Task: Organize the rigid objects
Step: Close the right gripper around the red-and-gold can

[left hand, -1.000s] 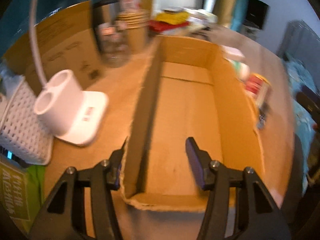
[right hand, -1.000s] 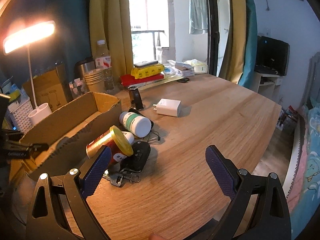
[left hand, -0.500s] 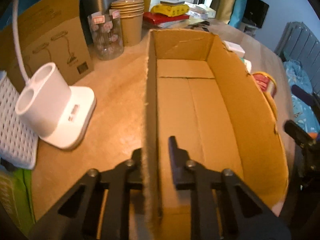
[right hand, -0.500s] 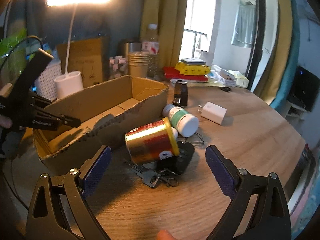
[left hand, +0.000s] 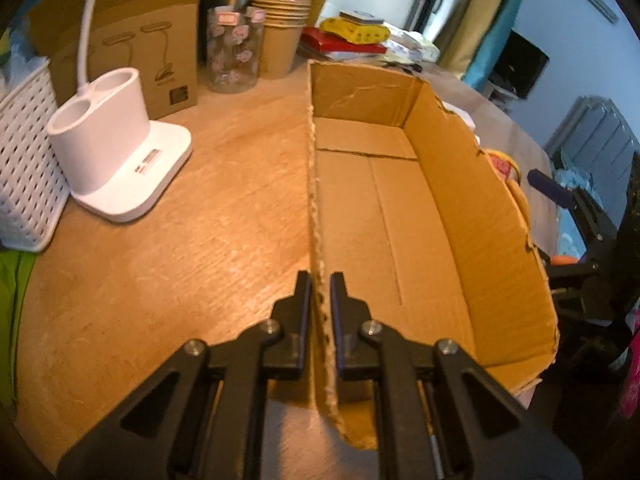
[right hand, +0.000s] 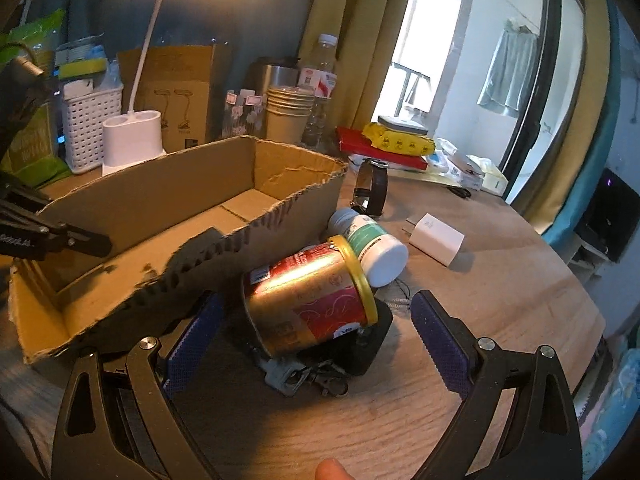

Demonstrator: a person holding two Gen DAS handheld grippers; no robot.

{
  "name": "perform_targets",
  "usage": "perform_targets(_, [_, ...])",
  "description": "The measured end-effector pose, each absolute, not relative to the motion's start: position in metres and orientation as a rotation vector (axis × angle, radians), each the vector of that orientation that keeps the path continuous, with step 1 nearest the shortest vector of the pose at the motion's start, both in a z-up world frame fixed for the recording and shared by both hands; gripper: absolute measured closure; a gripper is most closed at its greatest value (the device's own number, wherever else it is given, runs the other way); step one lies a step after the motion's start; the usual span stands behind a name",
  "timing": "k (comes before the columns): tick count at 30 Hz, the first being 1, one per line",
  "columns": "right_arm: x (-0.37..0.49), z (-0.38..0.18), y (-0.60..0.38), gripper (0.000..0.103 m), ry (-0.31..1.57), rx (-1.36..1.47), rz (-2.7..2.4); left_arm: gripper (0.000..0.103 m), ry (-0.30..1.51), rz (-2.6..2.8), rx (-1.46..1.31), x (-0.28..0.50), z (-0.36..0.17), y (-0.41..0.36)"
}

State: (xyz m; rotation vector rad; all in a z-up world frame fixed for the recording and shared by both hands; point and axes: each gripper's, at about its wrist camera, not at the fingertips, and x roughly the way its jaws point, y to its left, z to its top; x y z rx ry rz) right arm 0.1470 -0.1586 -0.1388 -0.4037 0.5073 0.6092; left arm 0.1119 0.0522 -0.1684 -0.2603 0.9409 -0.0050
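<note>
Left gripper [left hand: 320,292] clamping box wall [left hand: 318,208], right gripper [right hand: 316,320] wide

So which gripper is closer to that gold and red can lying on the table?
Right. The right gripper is open with the gold and red can lying between its fingers. The left gripper is shut on the far wall of the cardboard box, across the box from the can.

The right gripper [right hand: 316,320] is seen at the bottom of the frame with its jaws spread wide. Between them a gold and red can [right hand: 310,302] lies on its side, untouched by either pad. The can rests on a black key fob [right hand: 370,346] with keys [right hand: 298,374]. A cardboard box [right hand: 160,208] occupies centre left, a white bottle [right hand: 370,242] just right of centre.
</note>
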Motion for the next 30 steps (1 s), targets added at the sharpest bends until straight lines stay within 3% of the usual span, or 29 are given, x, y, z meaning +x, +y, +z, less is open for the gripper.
perform_targets(14, [0.153,-0.137,-0.151,0.006,0.458,-0.451,0.643,0.093,0.864,0.032,-0.285,0.102,-0.167,0.054])
perform_targets(19, [0.153,-0.14,-0.15,0.02,0.477,-0.445,0.664,0.093,0.854,0.034,-0.302,0.1,-0.168,0.053])
perform_targets(21, [0.15,-0.141,-0.148,0.031,0.474,-0.448,0.679,0.093,0.842,0.032,-0.32,0.098,-0.168,0.054])
perform_targets(30, [0.148,-0.133,-0.164,0.031,0.493,-0.337,0.664,0.093,0.786,0.055,-0.328,0.092,-0.167,0.053])
